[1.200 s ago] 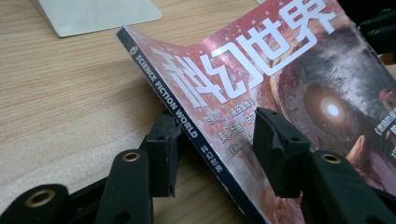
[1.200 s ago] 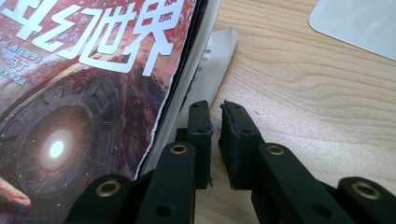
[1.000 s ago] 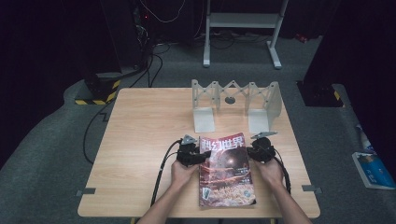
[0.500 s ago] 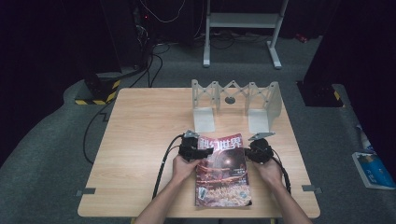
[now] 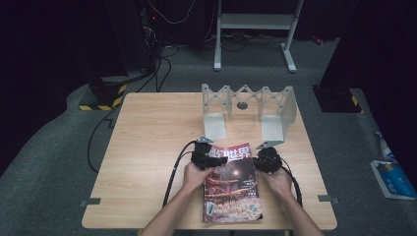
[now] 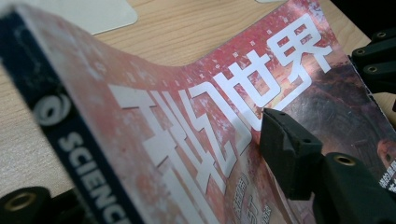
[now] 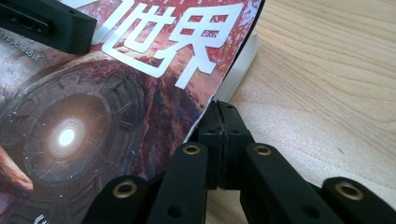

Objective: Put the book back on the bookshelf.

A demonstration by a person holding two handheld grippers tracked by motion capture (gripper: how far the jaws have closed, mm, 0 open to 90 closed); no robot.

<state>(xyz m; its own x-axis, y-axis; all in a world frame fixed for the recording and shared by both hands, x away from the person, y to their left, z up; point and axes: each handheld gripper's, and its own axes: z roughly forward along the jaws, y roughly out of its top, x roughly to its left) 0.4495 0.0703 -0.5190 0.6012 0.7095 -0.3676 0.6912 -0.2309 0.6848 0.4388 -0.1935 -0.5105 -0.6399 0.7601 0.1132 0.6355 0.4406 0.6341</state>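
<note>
From above, a science-fiction magazine [image 5: 231, 184] lay on the tabletop [image 5: 152, 147] in front of a grey folding rack [image 5: 248, 110], with the left tool [image 5: 216, 160] at its top-left corner and the right tool [image 5: 263, 162] at its top-right edge. The left gripper view showed the magazine's spine [image 6: 60, 121] lifted between the left tool's jaws, which had just been closing slightly. The right gripper view showed the right tool [image 7: 219, 135] pinched fully closed at the cover's edge [image 7: 224, 79].
</note>
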